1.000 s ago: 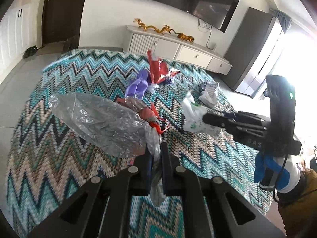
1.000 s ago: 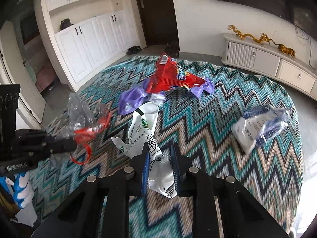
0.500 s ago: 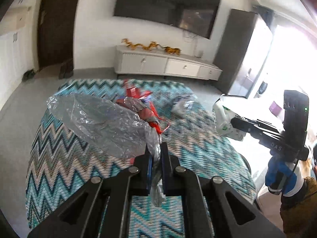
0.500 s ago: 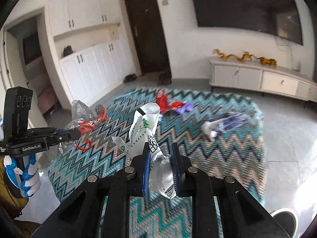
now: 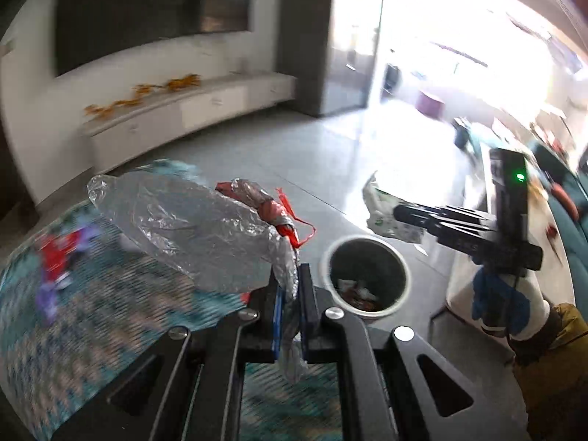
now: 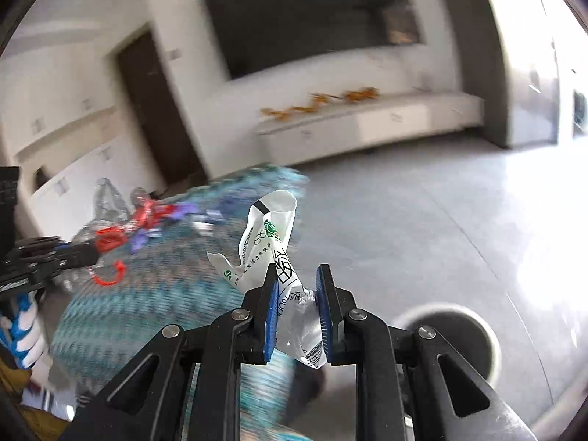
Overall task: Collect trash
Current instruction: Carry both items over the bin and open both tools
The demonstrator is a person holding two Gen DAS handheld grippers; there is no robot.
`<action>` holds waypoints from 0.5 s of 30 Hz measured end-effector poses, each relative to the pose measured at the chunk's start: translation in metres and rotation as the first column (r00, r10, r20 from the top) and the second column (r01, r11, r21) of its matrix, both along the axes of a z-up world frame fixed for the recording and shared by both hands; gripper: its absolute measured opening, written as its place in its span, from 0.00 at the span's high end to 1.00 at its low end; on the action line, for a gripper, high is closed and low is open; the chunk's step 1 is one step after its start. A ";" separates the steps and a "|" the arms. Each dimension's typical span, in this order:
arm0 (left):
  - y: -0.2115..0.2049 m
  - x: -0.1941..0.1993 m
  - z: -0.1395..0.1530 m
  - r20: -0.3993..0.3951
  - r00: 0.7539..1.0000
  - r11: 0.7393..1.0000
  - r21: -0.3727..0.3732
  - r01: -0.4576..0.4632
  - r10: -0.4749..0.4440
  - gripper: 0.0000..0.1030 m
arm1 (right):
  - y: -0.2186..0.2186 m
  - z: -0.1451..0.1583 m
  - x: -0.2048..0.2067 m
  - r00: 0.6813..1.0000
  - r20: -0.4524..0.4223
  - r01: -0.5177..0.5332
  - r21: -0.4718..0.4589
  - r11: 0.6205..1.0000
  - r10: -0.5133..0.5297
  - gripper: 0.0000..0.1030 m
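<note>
My left gripper [image 5: 289,275] is shut on a clear plastic bag [image 5: 191,231] with red ties, held in the air over the edge of the zigzag rug [image 5: 92,316]. A round white trash bin [image 5: 398,262] with litter inside stands on the grey floor just right of it. My right gripper [image 6: 296,275] holds a crumpled white wrapper [image 6: 268,239] with green print; its jaws stand a little apart around it. In the left wrist view the right gripper [image 5: 398,213] and wrapper [image 5: 386,213] hover above and right of the bin. The bin's rim [image 6: 488,334] shows low right in the right wrist view.
Red and purple wrappers [image 5: 58,257] lie on the rug at far left. A white low cabinet [image 5: 176,114] with gold ornaments lines the far wall under a dark TV. A white table [image 5: 474,268] and teal sofa [image 5: 569,202] stand at right. A bright doorway is behind.
Both grippers have swung right from over the rug toward the trash bin, each still carrying its piece. The bin has come into view. The right jaws have widened slightly.
</note>
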State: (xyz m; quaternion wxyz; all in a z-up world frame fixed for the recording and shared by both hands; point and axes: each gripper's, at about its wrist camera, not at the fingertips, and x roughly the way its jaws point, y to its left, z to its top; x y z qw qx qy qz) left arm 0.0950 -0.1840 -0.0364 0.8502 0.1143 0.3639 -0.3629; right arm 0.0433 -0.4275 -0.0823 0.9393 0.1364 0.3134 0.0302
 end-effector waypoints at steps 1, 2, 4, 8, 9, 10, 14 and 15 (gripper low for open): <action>-0.020 0.001 -0.005 -0.011 1.000 0.999 0.013 0.029 -0.029 0.93 | -0.013 -0.007 -0.002 0.999 -0.013 0.029 0.008 1.000 -0.029 0.81; -0.034 0.002 -0.009 -0.020 0.999 0.999 0.020 0.049 -0.049 0.93 | -0.031 -0.018 -0.004 0.997 -0.033 0.072 0.020 0.997 -0.071 0.81; -0.068 0.008 -0.019 -0.051 0.994 0.995 0.029 0.098 -0.097 0.93 | -0.055 -0.034 -0.006 0.990 -0.063 0.129 0.039 0.991 -0.126 0.80; -0.133 0.020 -0.041 -0.124 0.978 0.985 0.025 0.170 -0.165 0.93 | -0.097 -0.069 -0.002 0.970 -0.125 0.220 0.082 0.972 -0.209 0.80; -0.146 0.024 -0.047 -0.146 0.973 0.983 0.020 0.182 -0.177 0.93 | -0.105 -0.079 -0.001 0.964 -0.142 0.238 0.090 0.967 -0.224 0.80; -0.156 0.031 -0.053 -0.168 0.968 0.981 0.013 0.191 -0.186 0.93 | -0.109 -0.086 0.000 0.960 -0.156 0.248 0.093 0.964 -0.232 0.79; -0.188 0.049 -0.076 -0.253 0.947 0.979 -0.015 0.201 -0.198 0.92 | -0.127 -0.119 0.010 0.942 -0.215 0.287 0.112 0.951 -0.259 0.76; -0.192 0.051 -0.080 -0.268 0.942 0.979 -0.017 0.204 -0.201 0.92 | -0.131 -0.126 0.012 0.937 -0.227 0.297 0.119 0.947 -0.265 0.75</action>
